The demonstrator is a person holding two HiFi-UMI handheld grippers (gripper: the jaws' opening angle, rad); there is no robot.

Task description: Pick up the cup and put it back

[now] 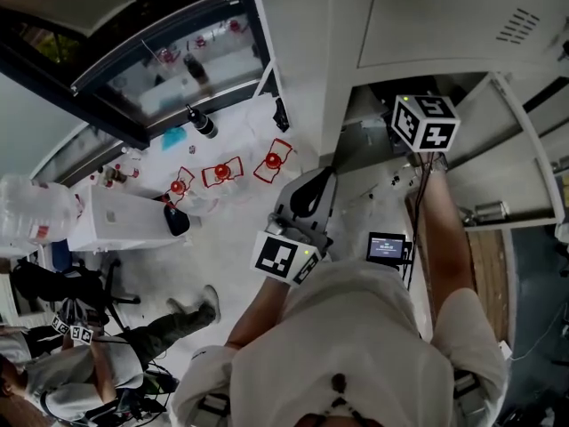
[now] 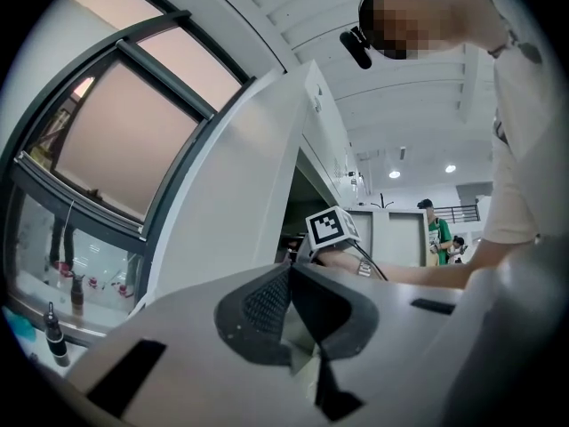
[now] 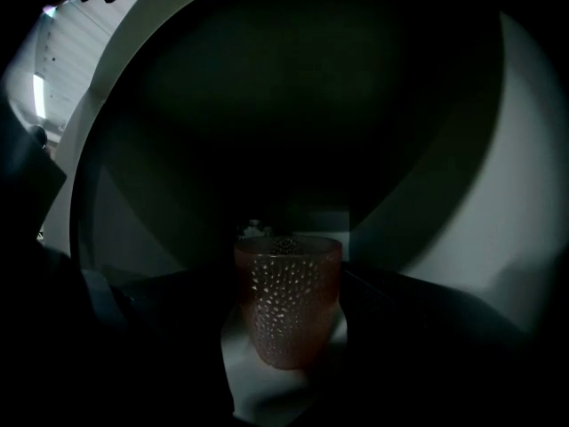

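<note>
A pinkish cup (image 3: 287,301) with a raised dot pattern stands upright on a pale shelf inside a dark cabinet. My right gripper (image 3: 287,332) reaches into that cabinet, and its dark jaws press against both sides of the cup. In the head view only the right gripper's marker cube (image 1: 425,123) shows at the cabinet opening, and the cup is hidden there. My left gripper (image 1: 305,198) hangs in front of my chest, outside the cabinet. Its black pads (image 2: 267,305) meet with nothing between them.
A white wall cabinet (image 1: 427,16) has its door (image 1: 524,149) swung open to the right. A small lit screen (image 1: 386,247) sits below the opening. Far below, red-marked stands (image 1: 222,172), a dark bottle (image 1: 203,123) and another person (image 1: 107,363) are on the floor.
</note>
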